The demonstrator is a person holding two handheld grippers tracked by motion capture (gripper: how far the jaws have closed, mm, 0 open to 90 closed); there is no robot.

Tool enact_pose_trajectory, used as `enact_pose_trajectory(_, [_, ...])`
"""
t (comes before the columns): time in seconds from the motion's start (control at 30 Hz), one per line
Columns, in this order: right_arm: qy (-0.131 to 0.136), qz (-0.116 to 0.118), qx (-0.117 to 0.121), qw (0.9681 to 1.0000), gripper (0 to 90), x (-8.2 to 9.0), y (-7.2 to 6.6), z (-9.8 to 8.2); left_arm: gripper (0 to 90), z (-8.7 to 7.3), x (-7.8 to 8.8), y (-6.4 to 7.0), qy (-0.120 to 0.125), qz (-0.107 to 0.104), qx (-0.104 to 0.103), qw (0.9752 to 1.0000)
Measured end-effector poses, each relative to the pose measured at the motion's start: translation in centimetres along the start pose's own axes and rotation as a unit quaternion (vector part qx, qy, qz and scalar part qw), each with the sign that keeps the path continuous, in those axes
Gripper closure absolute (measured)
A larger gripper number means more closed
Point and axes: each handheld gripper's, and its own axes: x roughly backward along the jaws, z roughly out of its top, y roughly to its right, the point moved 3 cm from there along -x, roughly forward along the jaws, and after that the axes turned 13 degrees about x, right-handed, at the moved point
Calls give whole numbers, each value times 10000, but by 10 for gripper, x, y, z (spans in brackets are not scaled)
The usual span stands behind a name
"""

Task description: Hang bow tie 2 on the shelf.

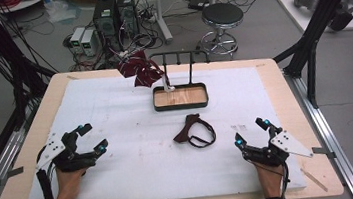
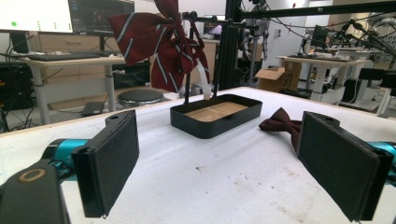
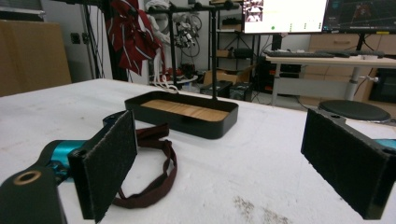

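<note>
Wooden table (image 1: 272,76) with white mat (image 1: 116,116). Black tray (image 1: 180,97) with wood floor at mat's far middle, a rack (image 1: 179,56) rising from it. Striped dark-red bow tie (image 1: 140,69) hangs at rack's left end. Plain dark-red bow tie (image 1: 194,131) with strap lies flat near tray, between 2 grippers. Left gripper (image 1: 90,138) and right gripper (image 1: 251,132) rest on mat, jaws spread, both well apart from the tie.

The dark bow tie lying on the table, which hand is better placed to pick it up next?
Probably the right. The right tool sits open and nearer the dark bow tie, whose strap lies just before its pads. The left tool, also open, is farther away across the white mat.
</note>
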Motion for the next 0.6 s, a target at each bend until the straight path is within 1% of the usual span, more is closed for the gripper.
enact_pose_trajectory(0.1, [6,16,44,10000,99,-1,-1,5,134,-1,0,-1,-28,2,17,10000])
enact_pose_trajectory(0.17, [-39,37,21,10000,99,-2,-2,6,134,-2,0,-1,-35,5,16,10000])
enact_pose_trajectory(0.2, [-111,80,51,9999,100,-4,-3,9,135,-3,-1,-1,-45,-5,33,10000])
enact_pose_trajectory(0.33, [-159,150,23,9998,99,-8,-5,16,134,-5,-1,-2,-31,20,22,10000])
enact_pose_trajectory(0.37, [-204,182,-45,9996,100,-11,-7,22,134,-6,-1,-2,-33,43,23,10000])
enact_pose_trajectory(0.43, [-283,155,-64,9995,100,-15,-9,27,134,-7,-2,-2,-66,33,27,10000])
enact_pose_trajectory(0.47, [-343,174,-110,9992,100,-17,-10,29,134,-8,-2,-2,-80,45,24,10000])
enact_pose_trajectory(0.53, [-425,251,-152,9987,100,-22,-12,36,135,-9,-2,-2,-86,54,23,9999])
enact_pose_trajectory(0.57, [-425,251,-152,9987,100,-22,-12,36,134,-9,-2,-2,-86,54,23,9999])
enact_pose_trajectory(0.6, [-464,338,-182,9982,100,-27,-14,41,134,-9,-2,-2,-95,54,36,9999])
